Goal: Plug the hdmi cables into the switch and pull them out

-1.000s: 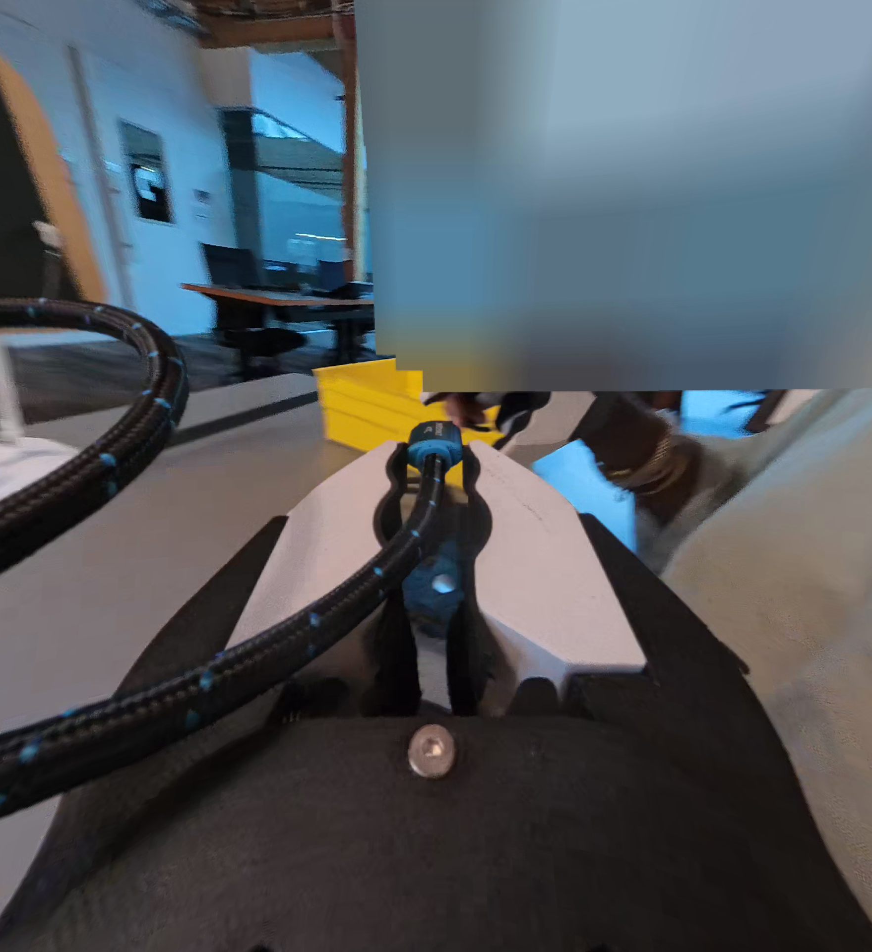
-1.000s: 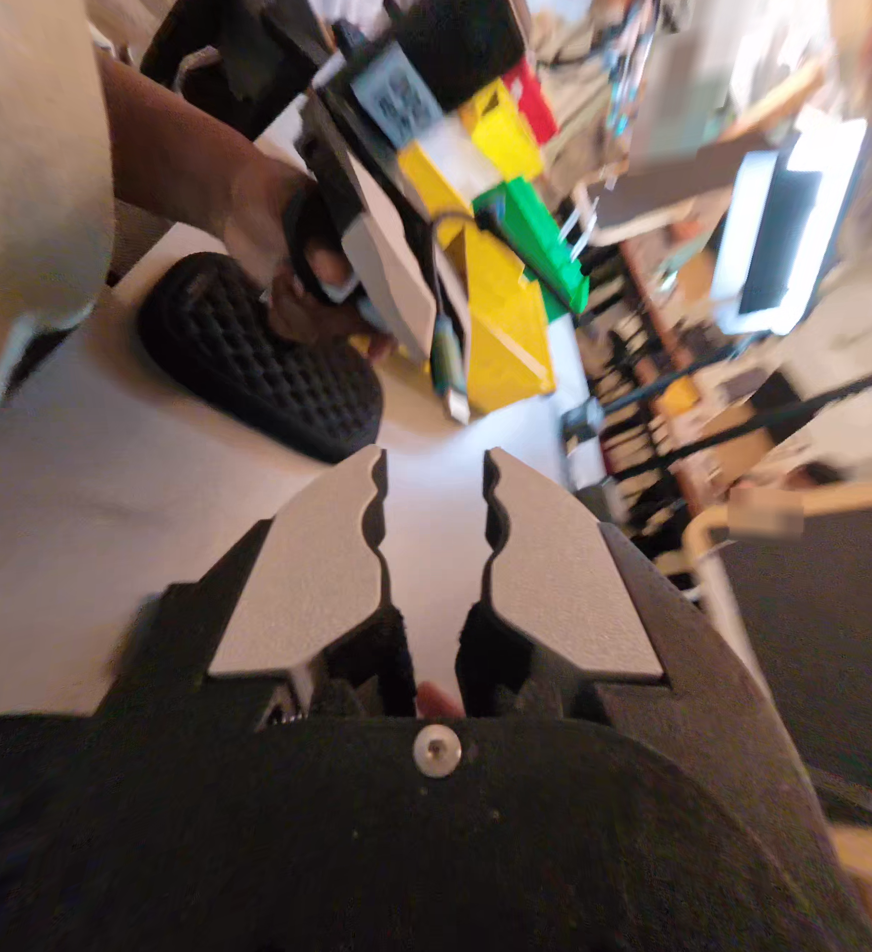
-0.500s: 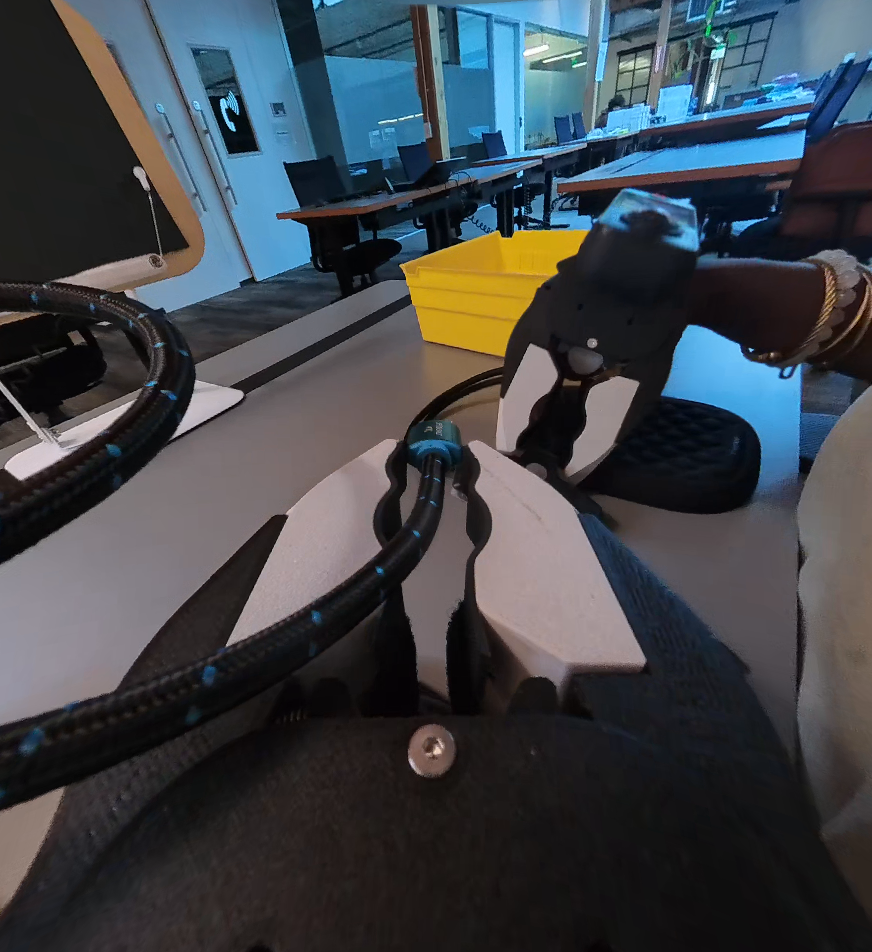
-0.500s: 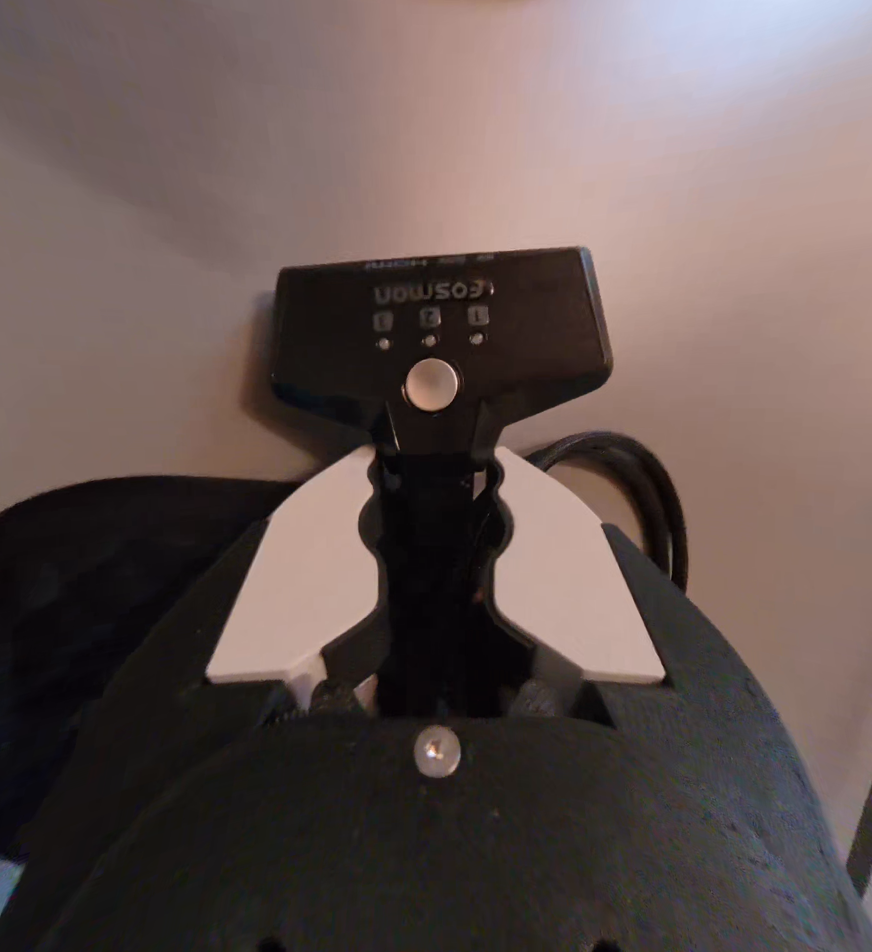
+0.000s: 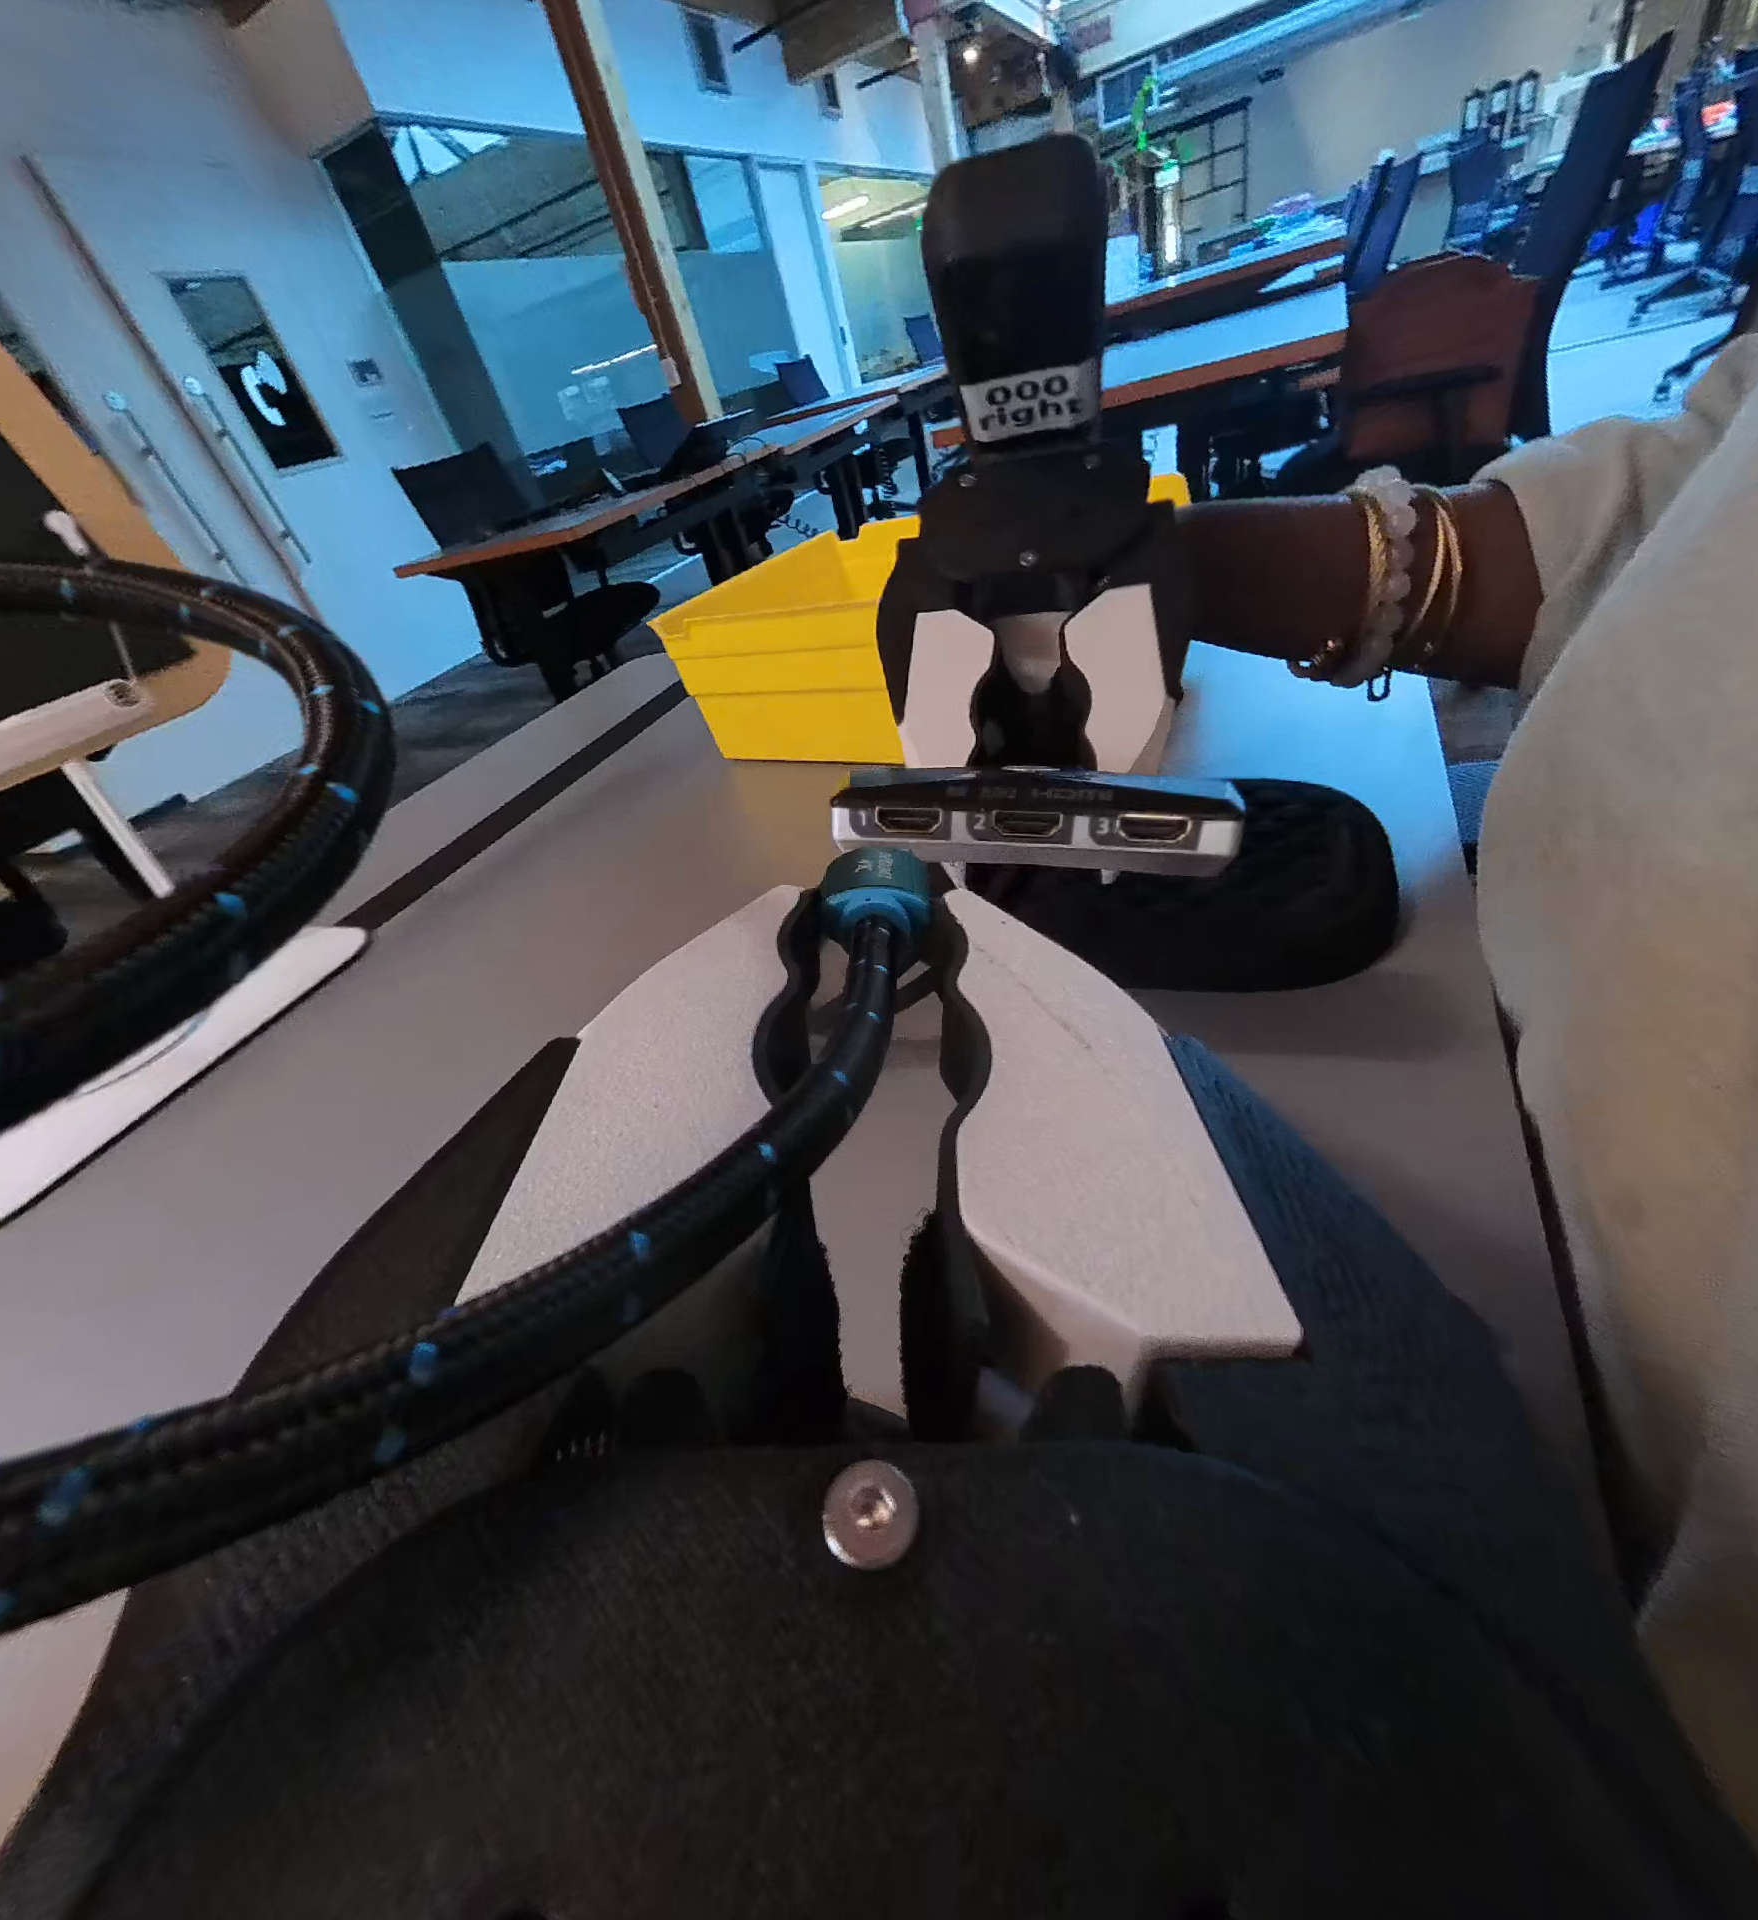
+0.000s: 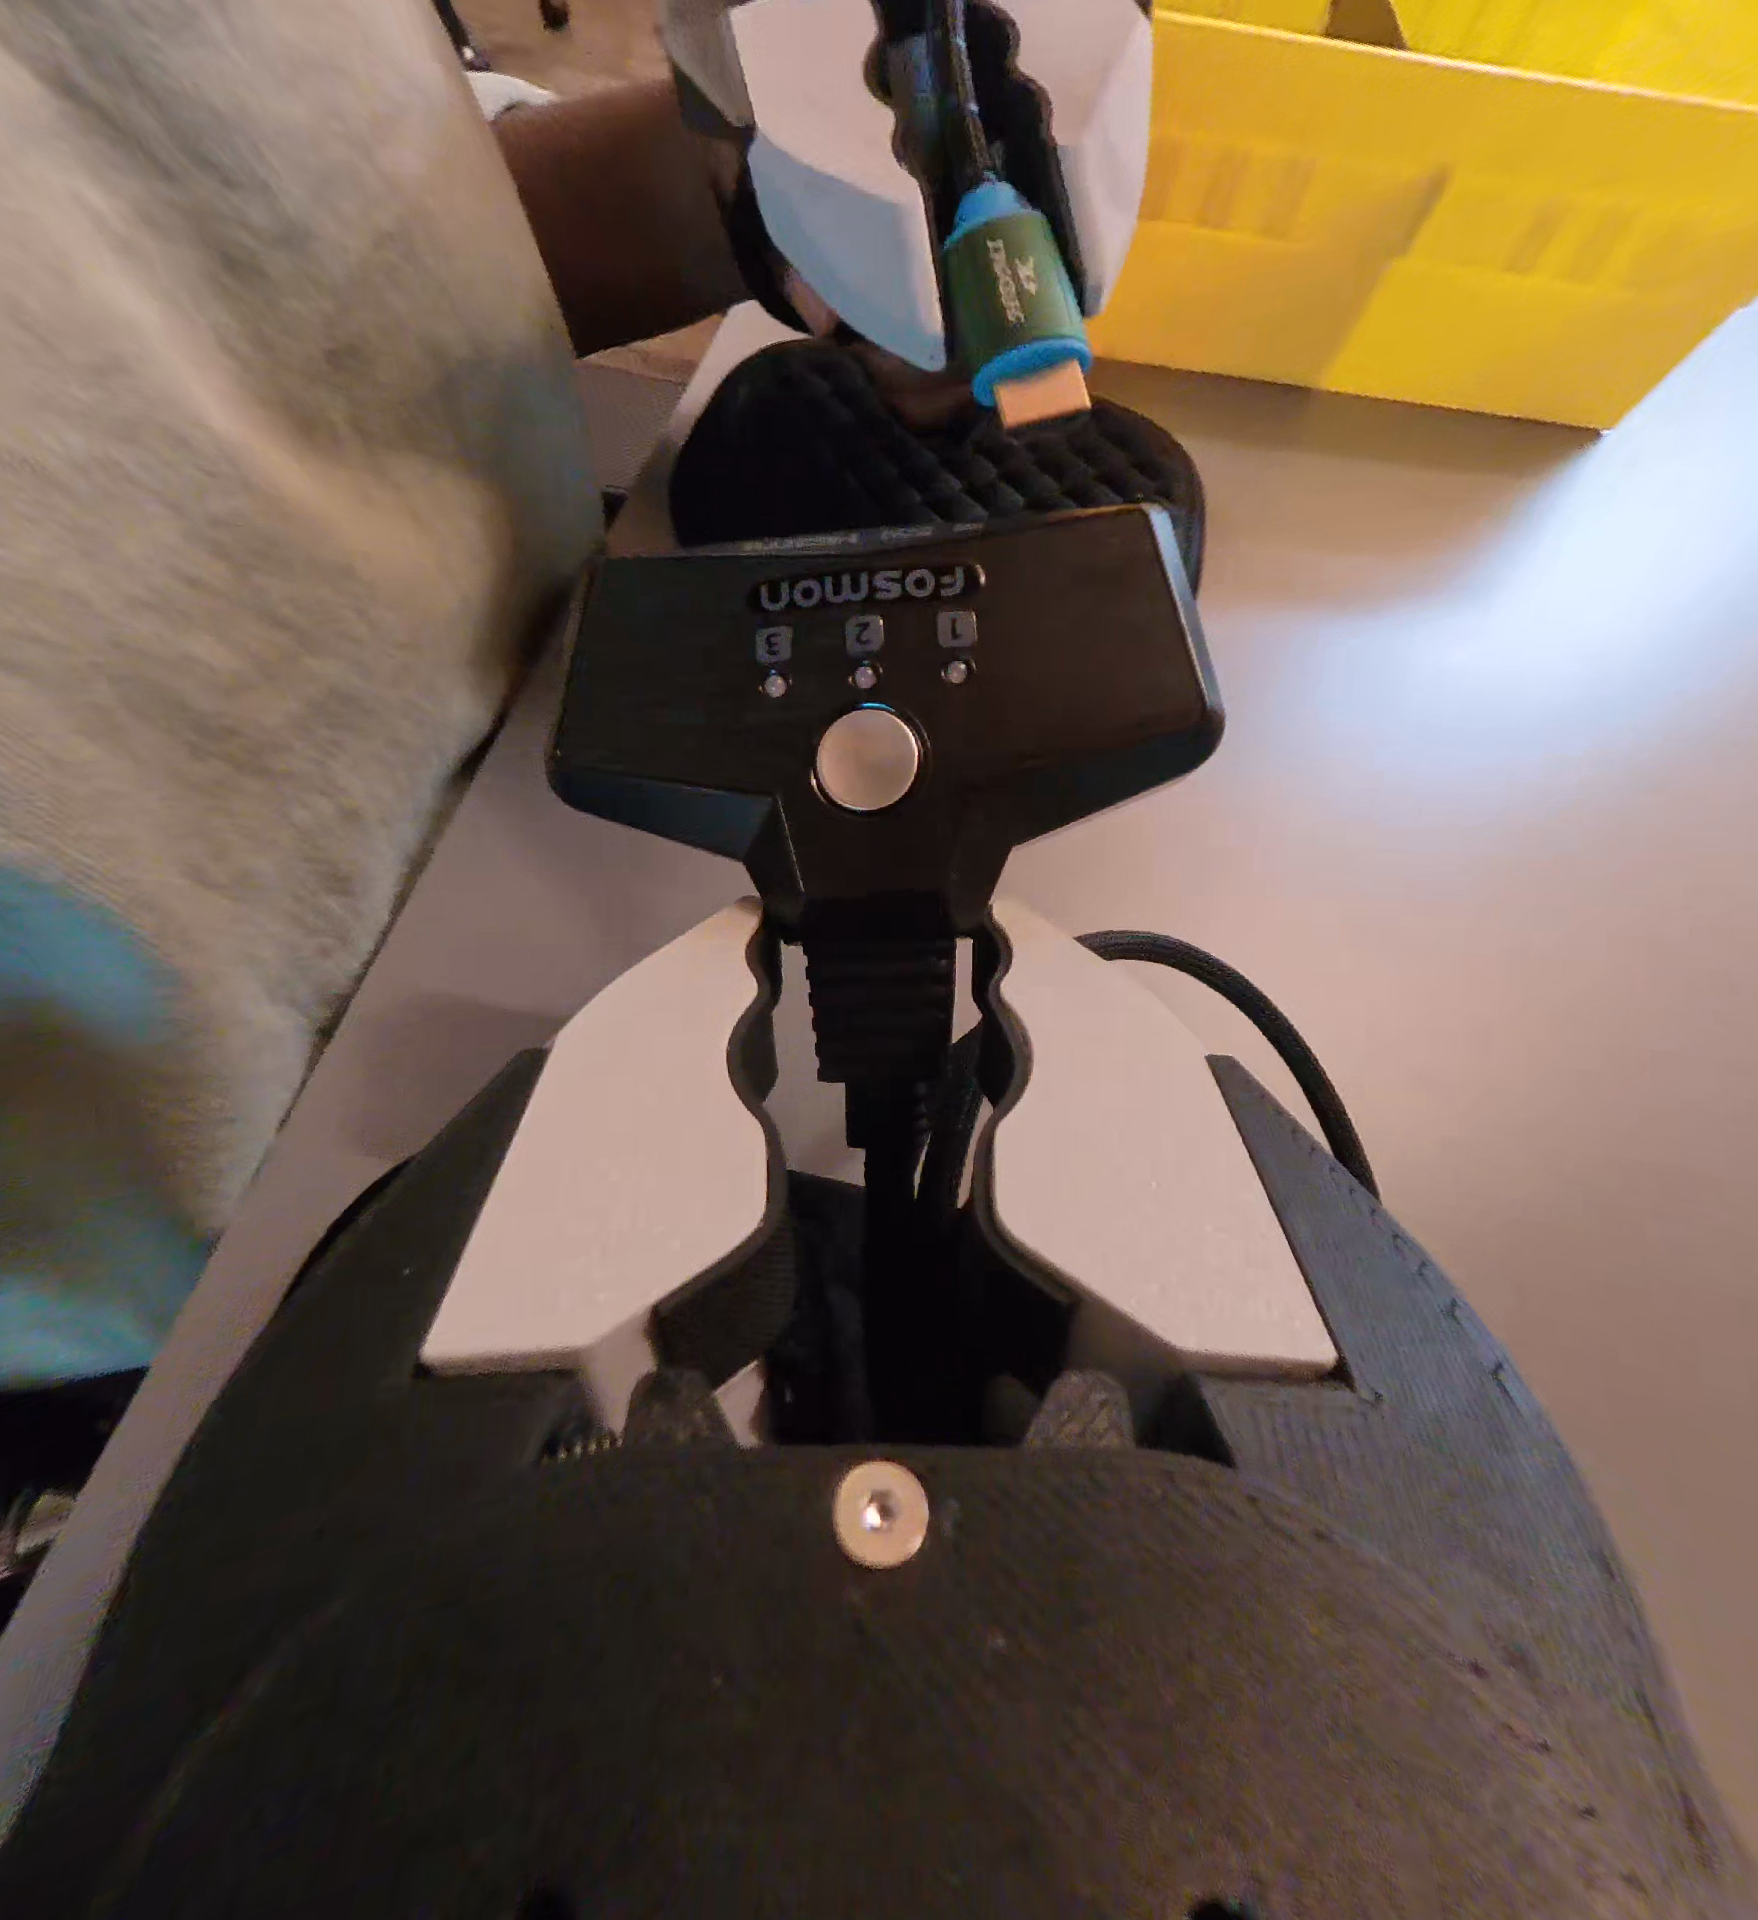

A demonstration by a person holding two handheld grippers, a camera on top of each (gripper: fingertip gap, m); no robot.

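My left gripper [image 5: 870, 909] is shut on the teal-and-blue plug [image 5: 873, 883] of a black braided HDMI cable [image 5: 501, 1340]. The plug also shows in the right wrist view [image 6: 1015, 286], with its gold tip bare. My right gripper [image 6: 880, 925] is shut on the ribbed neck of the black HDMI switch [image 6: 885, 665] and holds it a little above the grey table [image 6: 1477, 831]. In the left wrist view the switch [image 5: 1036, 826] faces me with three empty ports. The plug sits just in front of and below the leftmost port, apart from it.
A yellow bin [image 5: 792, 675] stands behind the switch; it also shows in the right wrist view [image 6: 1477, 208]. A black textured pad [image 5: 1259, 904] lies under and behind the switch. The switch's own cable [image 6: 1270, 1029] trails right. A person's light sleeve [image 5: 1685, 935] is on the right. Left tips to right tips: about 10 cm.
My right gripper, open and empty a second ago, closed on the switch's neck and raised it, ports toward the left gripper. The left gripper kept its plug and came close to the ports.
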